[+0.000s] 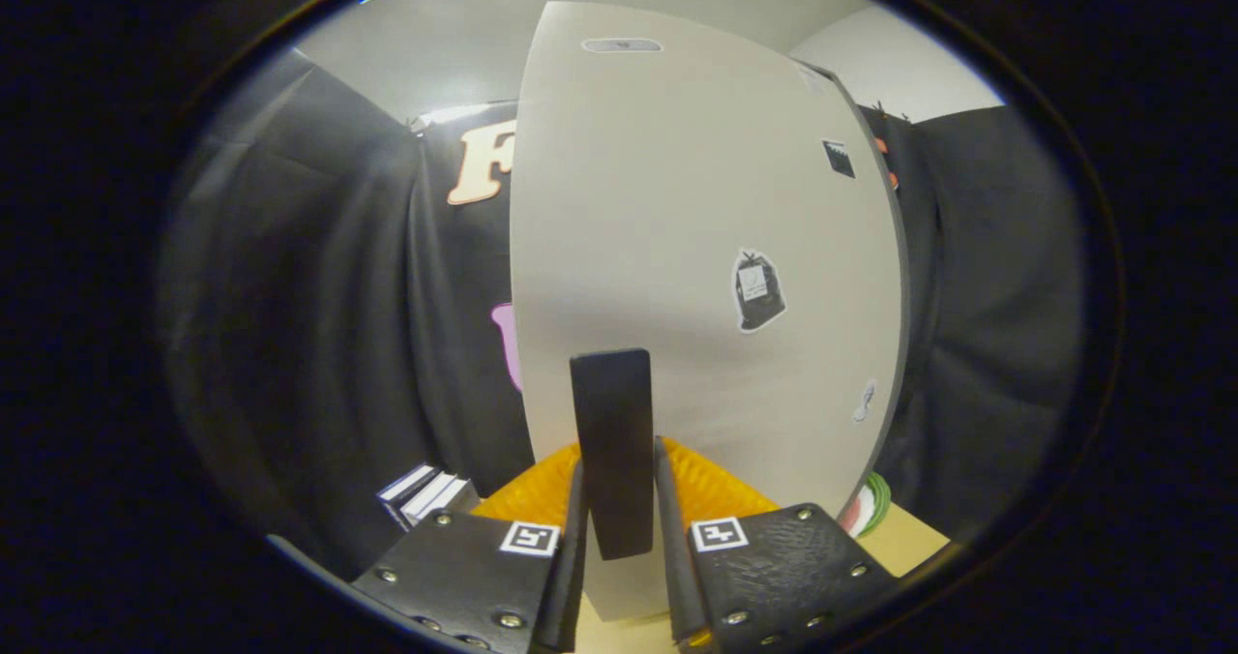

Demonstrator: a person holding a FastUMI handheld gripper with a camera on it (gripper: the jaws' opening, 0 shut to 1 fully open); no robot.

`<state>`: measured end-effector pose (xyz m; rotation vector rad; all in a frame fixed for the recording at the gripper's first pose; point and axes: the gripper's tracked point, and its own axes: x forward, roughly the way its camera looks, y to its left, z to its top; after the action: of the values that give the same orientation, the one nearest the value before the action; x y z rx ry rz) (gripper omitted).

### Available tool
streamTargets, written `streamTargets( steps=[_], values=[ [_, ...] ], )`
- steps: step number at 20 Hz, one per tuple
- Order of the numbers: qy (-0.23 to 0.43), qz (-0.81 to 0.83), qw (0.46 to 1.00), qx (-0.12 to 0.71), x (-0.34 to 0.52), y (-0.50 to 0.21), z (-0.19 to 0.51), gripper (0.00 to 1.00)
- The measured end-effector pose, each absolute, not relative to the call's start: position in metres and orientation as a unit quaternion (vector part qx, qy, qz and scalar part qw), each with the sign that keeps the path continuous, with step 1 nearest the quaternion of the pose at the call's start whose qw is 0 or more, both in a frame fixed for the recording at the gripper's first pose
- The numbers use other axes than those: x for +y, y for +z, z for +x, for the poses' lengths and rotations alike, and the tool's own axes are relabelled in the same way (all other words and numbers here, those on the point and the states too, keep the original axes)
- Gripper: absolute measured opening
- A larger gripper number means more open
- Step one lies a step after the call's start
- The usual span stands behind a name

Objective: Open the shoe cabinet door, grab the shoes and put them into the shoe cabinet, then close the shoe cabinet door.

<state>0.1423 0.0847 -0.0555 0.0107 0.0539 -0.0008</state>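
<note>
The shoe cabinet door is a tall pale panel standing straight ahead of me, very close. A dark upright handle sticks out from its lower part. My gripper has a finger on each side of that handle and both press on it, so it is shut on the handle. Small stickers dot the door's right half, one like a dark bag. The door's right edge shows as a thin dark line.
Black cloth walls hang to the left and right of the cabinet. A stack of white and dark flat items lies low on the left. A striped round object rests on the wooden surface by the cabinet's lower right corner.
</note>
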Motion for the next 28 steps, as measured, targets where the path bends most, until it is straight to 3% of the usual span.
streamTargets(
  steps=[14,25,27,28],
  values=[
    [0.093,-0.011,0.995,0.035,-0.022,-0.046,0.038,0.36],
    [0.029,-0.003,0.999,0.035,-0.152,-0.04,-0.001,0.35],
    [0.007,-0.011,1.0,0.024,-0.181,-0.035,0.0,0.19],
    [0.006,-0.013,1.0,0.021,-0.186,-0.036,0.001,0.19]
  ],
)
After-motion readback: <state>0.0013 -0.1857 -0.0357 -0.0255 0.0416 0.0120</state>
